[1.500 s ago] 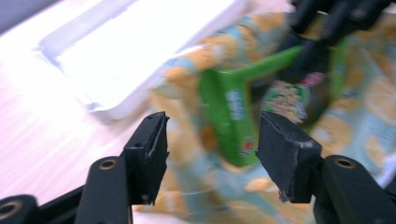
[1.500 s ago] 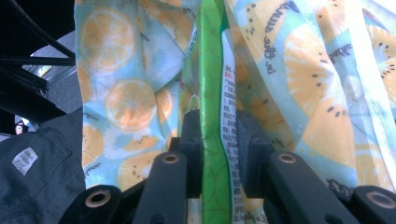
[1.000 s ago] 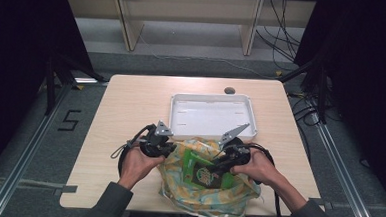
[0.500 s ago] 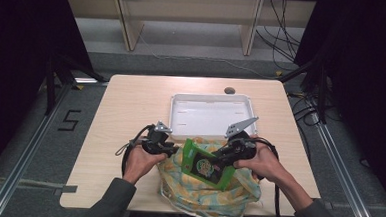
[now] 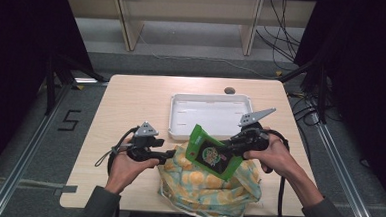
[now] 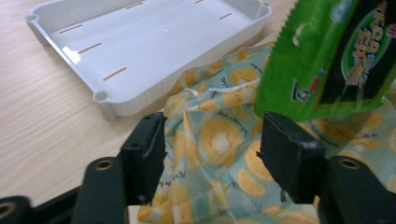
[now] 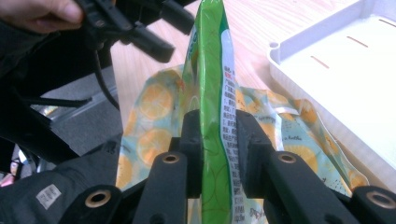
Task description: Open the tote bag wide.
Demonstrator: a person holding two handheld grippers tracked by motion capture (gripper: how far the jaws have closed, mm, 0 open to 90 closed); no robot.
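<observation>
The right gripper (image 5: pixel 229 143) is clamped on the green packet (image 5: pixel 209 153); in the right gripper view both pads press the packet (image 7: pixel 212 116) edge-on, one from each side. The packet hangs tilted in the air, above the open mouth of the fruit-print bag (image 5: pixel 209 187), clear of the table. The left gripper (image 5: pixel 171 156) stands just beside the bag's left edge with its jaws apart — they have just been opening. In the left gripper view, bag fabric (image 6: pixel 210 140) lies between and beyond the two jaws, with neither pad pressing on it; the packet (image 6: pixel 327 56) hangs above and to the right of them.

The bag lies crumpled at the near edge of a light wooden table (image 5: pixel 131 100). A white tray (image 5: pixel 180 113) sits just beyond it, nearly touching the bag's far edge. A small dark round mark (image 5: pixel 229 90) shows at the table's far edge. Around the table: grey floor, metal rails, black curtains at both sides, cables at the far right, and a "5" (image 5: pixel 70 120) marked on the floor to the left.

The bag's inside is hidden by its folds and the packet. The packet's print is too small to read. The bag's near edge runs over the table edge and is partly cut off by the frame.
</observation>
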